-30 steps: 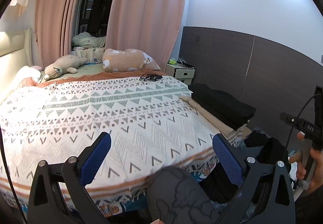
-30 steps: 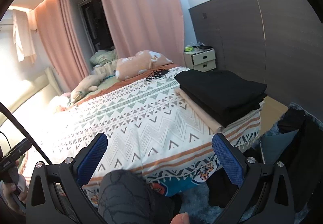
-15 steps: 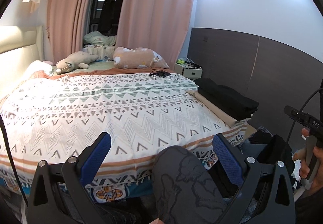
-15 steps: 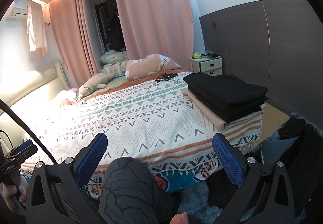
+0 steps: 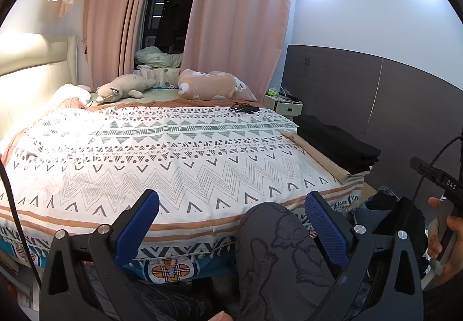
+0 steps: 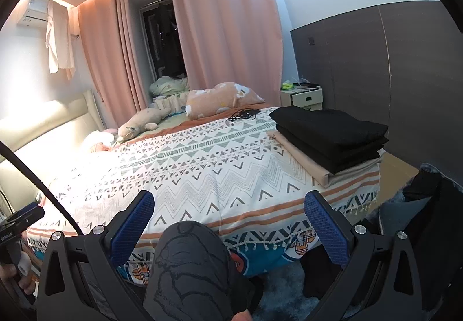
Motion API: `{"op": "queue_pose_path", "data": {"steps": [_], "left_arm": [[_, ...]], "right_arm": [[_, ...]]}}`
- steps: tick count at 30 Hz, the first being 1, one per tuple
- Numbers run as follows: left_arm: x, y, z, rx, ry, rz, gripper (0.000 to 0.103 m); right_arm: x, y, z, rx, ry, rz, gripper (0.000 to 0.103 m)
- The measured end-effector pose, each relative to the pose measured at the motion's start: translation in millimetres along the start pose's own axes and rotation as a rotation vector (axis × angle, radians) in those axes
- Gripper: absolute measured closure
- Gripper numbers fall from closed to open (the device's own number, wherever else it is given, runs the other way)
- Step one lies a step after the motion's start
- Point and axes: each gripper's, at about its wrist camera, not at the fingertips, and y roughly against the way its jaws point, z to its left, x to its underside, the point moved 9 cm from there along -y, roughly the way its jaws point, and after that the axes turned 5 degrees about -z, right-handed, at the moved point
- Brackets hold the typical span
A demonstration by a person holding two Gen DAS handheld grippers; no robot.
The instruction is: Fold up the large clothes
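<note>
- Left gripper [image 5: 231, 222]: jaws spread wide, nothing between the blue pads [image 5: 141, 222]. Held up off the bed, aimed across it. Reads as idle between garments.
- Right gripper [image 6: 228, 222]: same, jaws wide apart and empty, pointed at the bed's right corner.
- Folded stack [image 6: 330, 136]: black pieces on top of a beige one, squared up at the right edge of the bedspread [image 5: 162, 159]. Probably parked there to keep the middle of the bed free as a folding surface.
- Unfolded pile [image 6: 431, 205]: dark clothes heaped on the floor beside the bed's right corner, below the stack. Likely the source for the next piece; right gripper is the nearer one.
- Person's knee [image 6: 188, 266] in grey printed trousers sits low between both grippers, up against the foot of the bed, so the person works from this side.
- Plush toy [image 5: 121, 89], pillow [image 5: 214, 86] and black cable [image 5: 244, 109] stay at the far end, out of the working area.
- Judgement: no garment laid out yet; next step is a pickup from the floor pile.
</note>
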Motion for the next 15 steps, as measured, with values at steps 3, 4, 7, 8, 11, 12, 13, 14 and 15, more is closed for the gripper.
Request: {"op": "queue_pose_path", "data": {"steps": [3, 4, 7, 8, 11, 12, 13, 14, 15], "left_arm": [[0.3, 2.2, 1.5, -0.004, 0.001, -0.004, 0.0], [0.8, 2.7, 0.8, -0.005, 0.001, -0.005, 0.0], [0.8, 5.4, 1.5, -0.003, -0.002, -0.009, 0.0], [0.7, 6.1, 2.8, -0.007, -0.005, -0.01, 0.0], [-0.7, 7.3, 5.2, -0.02, -0.012, -0.015, 0.0], [-1.1, 7.8, 5.1, -0.016, -0.008, -0.016, 0.0], [-1.7, 8.7, 5.7, -0.015, -0.004, -0.018, 0.0], [-2.1, 9.3, 6.5, -0.018, -0.005, -0.02, 0.0], [-2.4, 10.1, 6.9, -0.022, -0.008, -0.022, 0.0]], "right_arm": [[3.5, -1.0, 5.7, -0.001, 0.008, 0.003, 0.0], [4.6, -1.2, 6.8, -0.002, 0.01, 0.003, 0.0], [5.7, -1.0, 10.6, -0.003, 0.021, 0.003, 0.0], [6.7, -0.5, 10.0, -0.004, 0.023, 0.003, 0.0], [8.4, 1.0, 13.6, -0.008, 0.029, 0.003, 0.0], [8.1, 1.3, 14.6, -0.008, 0.03, 0.002, 0.0], [7.8, 1.6, 15.5, -0.009, 0.032, 0.001, 0.0], [8.7, 1.9, 16.4, -0.007, 0.032, 0.0, 0.0], [8.6, 2.0, 17.3, -0.006, 0.033, 0.0, 0.0]]}}
